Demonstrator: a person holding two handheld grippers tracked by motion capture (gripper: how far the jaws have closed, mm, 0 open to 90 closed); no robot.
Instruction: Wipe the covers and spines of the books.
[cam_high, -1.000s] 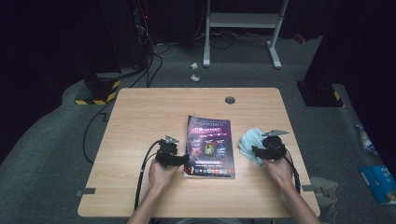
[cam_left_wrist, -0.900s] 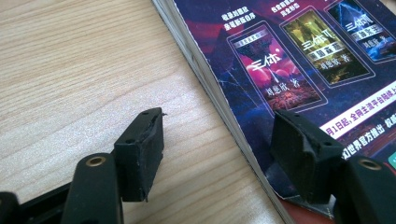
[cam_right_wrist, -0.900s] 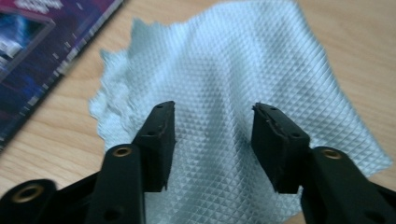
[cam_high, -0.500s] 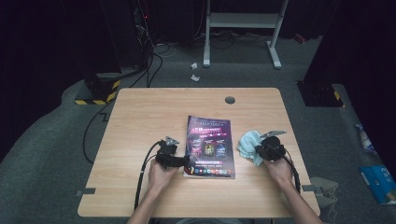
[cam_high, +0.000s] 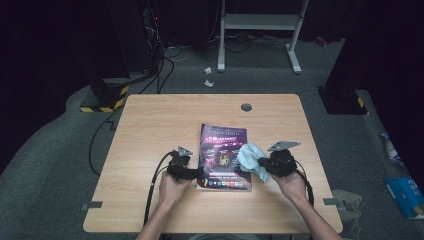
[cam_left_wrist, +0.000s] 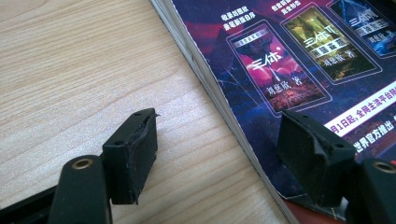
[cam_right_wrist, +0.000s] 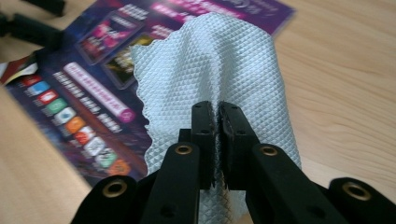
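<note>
Cloth clamped in right gripper jaws over magazine; left gripper jaws apart, straddling its edge.

In the right gripper view the cloth covers part of the booklet, whose print is blurred and whose far corner is cut off at the top edge. In the left gripper view the booklet runs off the top and right edges, and one jaw of the left tongs covers its near corner.
</note>
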